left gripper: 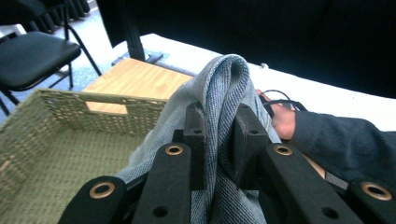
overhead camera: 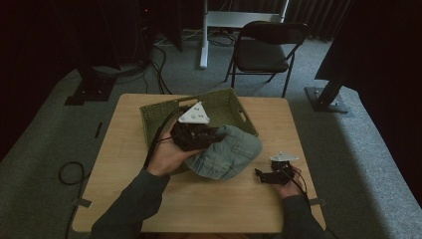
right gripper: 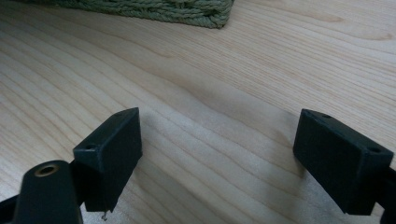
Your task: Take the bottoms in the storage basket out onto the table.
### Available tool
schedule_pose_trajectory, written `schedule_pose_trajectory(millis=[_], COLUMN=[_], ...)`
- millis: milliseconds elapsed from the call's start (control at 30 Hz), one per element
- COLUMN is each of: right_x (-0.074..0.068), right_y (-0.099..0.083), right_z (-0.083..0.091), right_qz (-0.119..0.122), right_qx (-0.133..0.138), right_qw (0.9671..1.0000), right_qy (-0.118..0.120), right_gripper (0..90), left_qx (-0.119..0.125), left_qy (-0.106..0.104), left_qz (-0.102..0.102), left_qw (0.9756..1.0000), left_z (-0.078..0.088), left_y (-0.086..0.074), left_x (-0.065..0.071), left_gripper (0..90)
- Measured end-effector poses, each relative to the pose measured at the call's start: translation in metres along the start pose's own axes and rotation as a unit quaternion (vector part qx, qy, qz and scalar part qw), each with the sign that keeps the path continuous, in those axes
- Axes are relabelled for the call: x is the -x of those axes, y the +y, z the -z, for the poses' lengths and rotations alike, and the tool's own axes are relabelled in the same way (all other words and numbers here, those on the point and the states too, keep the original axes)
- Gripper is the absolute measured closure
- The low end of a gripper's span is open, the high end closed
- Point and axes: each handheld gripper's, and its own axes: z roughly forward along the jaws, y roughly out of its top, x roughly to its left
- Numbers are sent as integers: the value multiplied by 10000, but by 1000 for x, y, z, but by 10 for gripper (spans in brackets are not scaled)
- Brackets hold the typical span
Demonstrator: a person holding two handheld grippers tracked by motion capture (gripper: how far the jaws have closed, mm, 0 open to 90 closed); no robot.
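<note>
A: Left gripper view: the left gripper (left gripper: 219, 130) is clamped on a fold of the jeans (left gripper: 224, 88), mid-frame, over the basket (left gripper: 56, 154) at lower left.

B: Soft, floppy denim, fairly heavy; it will sag. Pinch a thick fold or the waistband.

A: And the right gripper (right gripper: 217, 154)?

B: Spread wide, nothing held, low over the table (right gripper: 210, 70).

I see a square, light wooden surface (overhead camera: 224, 199) in the middle of the frame, its grain running across. A green woven basket (overhead camera: 149, 124) sits on its upper centre part. A bundle of blue denim (overhead camera: 234, 154) rests partly on the wood at centre, spilling over the basket's near rim. Under it all lies the grey carpeted floor (overhead camera: 40, 139).
</note>
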Motion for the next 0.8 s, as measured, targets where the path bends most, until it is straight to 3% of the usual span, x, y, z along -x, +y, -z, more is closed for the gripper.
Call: schedule_pose_trajectory(millis=[267,433,567,667,767,800], right_x=[0,0,0,0,0,0], right_y=[0,0,0,0,0,0], right_z=[0,0,0,0,0,0], right_qz=[5,-10,3,5,4,5], right_qx=[2,2,1,1,1,-2], right_qw=[10000,10000,10000,10000,10000,10000], right_qy=[2,2,2,2,4,2], right_gripper=[154,154,154,154,154,154], left_qx=[-129,-217,-540,-835,-739,-766], left_qy=[-210,-376,-371,-336,-428,-375], left_qz=[-41,75,127,407,748,731], left_qw=[9997,9990,9978,9951,9935,9937], left_z=[-14,-29,-49,-65,-67,-67], left_y=[-24,-56,-86,-111,-132,-135], left_x=[17,20,15,9,0,0], left_gripper=[790,790,789,789,779,771])
